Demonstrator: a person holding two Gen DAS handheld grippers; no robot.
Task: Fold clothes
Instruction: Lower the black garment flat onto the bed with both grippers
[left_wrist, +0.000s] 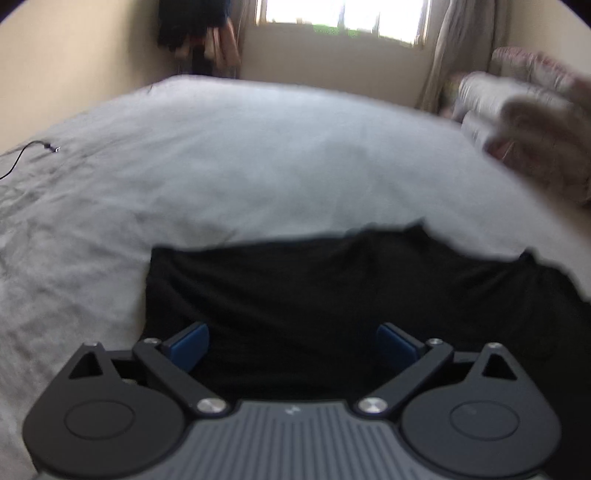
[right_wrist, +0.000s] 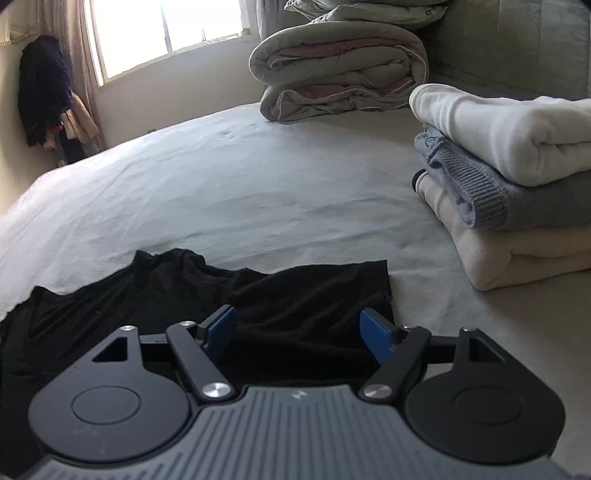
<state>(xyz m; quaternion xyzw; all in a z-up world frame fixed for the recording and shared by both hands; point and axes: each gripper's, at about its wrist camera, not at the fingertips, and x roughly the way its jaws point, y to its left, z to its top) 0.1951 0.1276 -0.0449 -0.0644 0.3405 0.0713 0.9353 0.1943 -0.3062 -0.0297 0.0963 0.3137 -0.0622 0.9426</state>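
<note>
A black garment (right_wrist: 207, 306) is being seen spread flat on the pale bed sheet (right_wrist: 229, 184), at the near edge of the bed, directly under and ahead of both tools. In the right wrist view the right gripper (right_wrist: 298, 332) is being held with its jaws spread wide, nothing pinched between the blue pads (right_wrist: 221, 328), and the cloth's right-hand corner is lying just beyond and slightly right of the right pad. In the blurred left wrist view the left gripper (left_wrist: 293, 345) is likewise being held wide apart and empty over the garment (left_wrist: 332, 295), with the cloth's left edge lying just outside its left pad. The relation on which the coming move is judged to depend is this: the garment's long axis is running across both views, left to right, so that each tool is being offered the end nearest it, the left one the left edge, the right one the right corner. The far edge, rumpled and uneven, is lying ahead of both sets of jaws. A stack of folded clothes (right_wrist: 517, 177) is being seen well apart to the right, and a folded quilt (right_wrist: 340, 70) farther back near the window.
</note>
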